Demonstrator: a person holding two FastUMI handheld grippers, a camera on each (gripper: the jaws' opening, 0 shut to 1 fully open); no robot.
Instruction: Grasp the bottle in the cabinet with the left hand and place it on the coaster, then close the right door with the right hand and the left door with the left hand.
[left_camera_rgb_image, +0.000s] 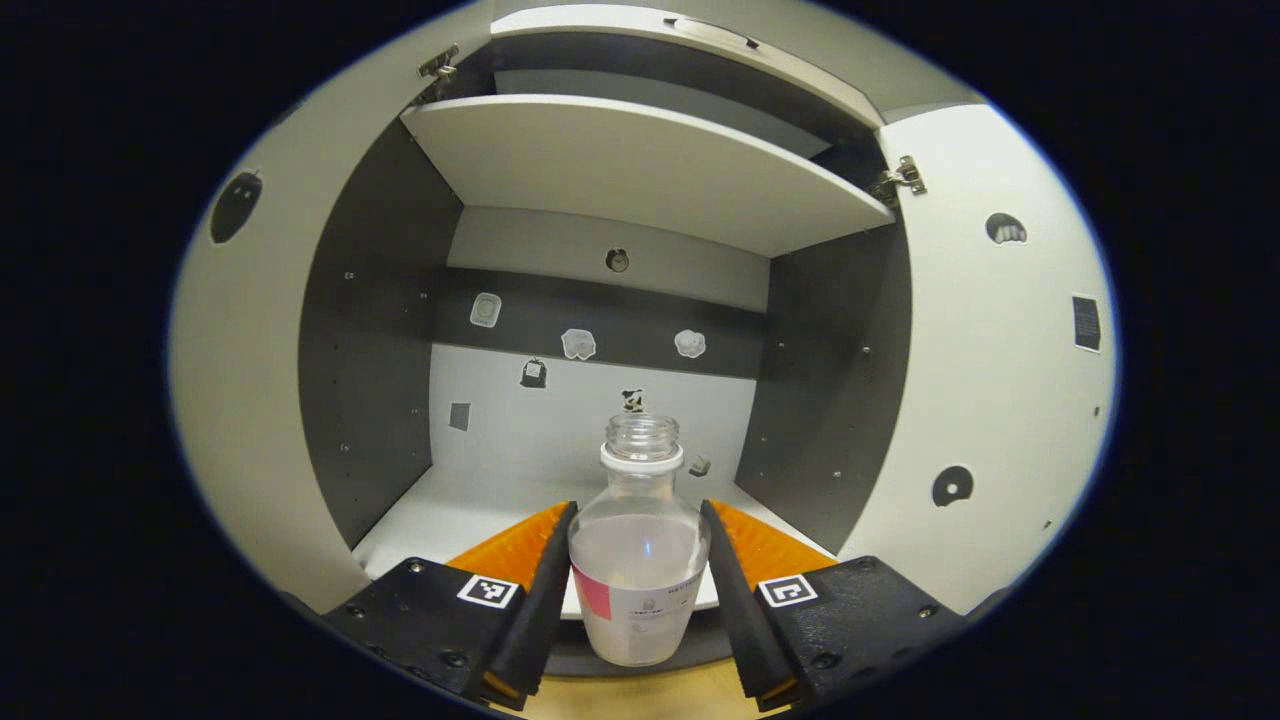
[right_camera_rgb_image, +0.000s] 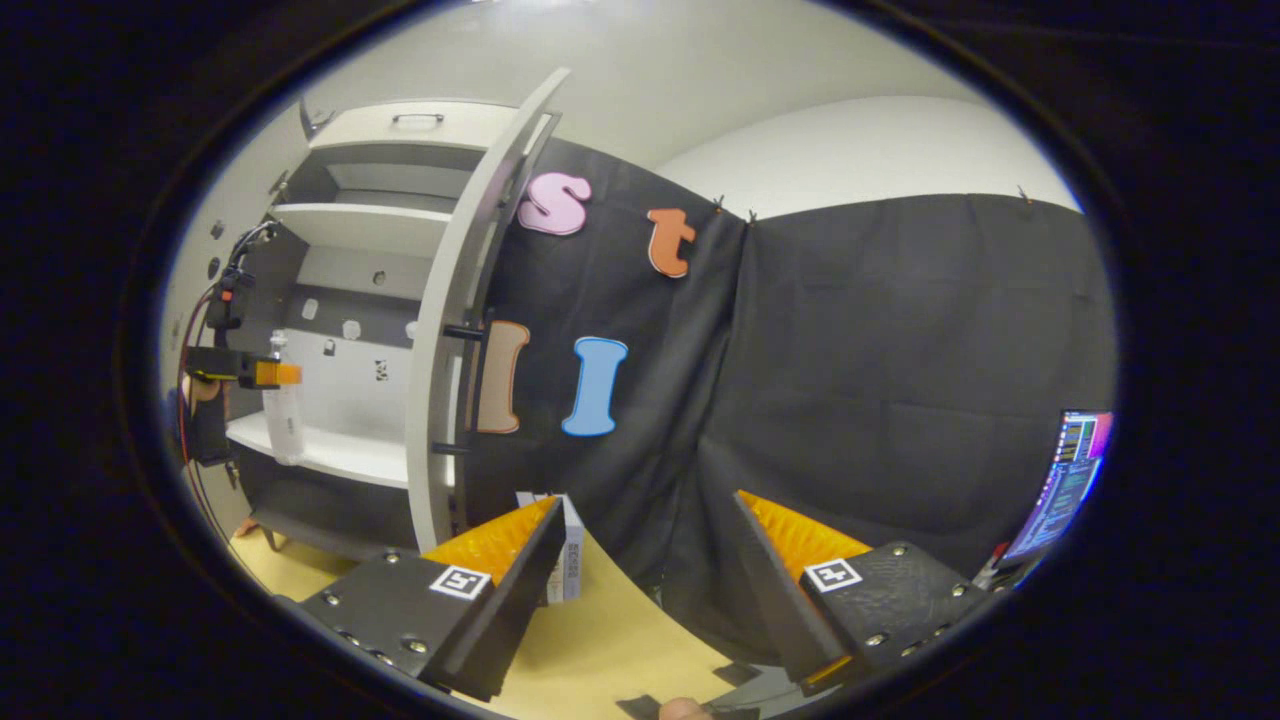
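Left hand-held gripper (left_camera_rgb_image: 638, 590) pinching bottle (left_camera_rgb_image: 638, 560) | right hand-held gripper (right_camera_rgb_image: 640, 580) spread | cabinet (left_camera_rgb_image: 640, 170) doors open

The clear plastic bottle with a white neck ring and no cap (left_camera_rgb_image: 638, 560) stands upright, holding a pale cloudy liquid to about its shoulder, with a white label and a pink patch low on its body. It is at the front edge of the white-and-grey cabinet's (left_camera_rgb_image: 640, 170) lower shelf, its base showing in front of and below that edge. The white left door (left_camera_rgb_image: 240, 400) and white right door (left_camera_rgb_image: 990, 380) both stand wide open. In the right gripper view the bottle (right_camera_rgb_image: 283, 410) appears upright at the cabinet's open front.
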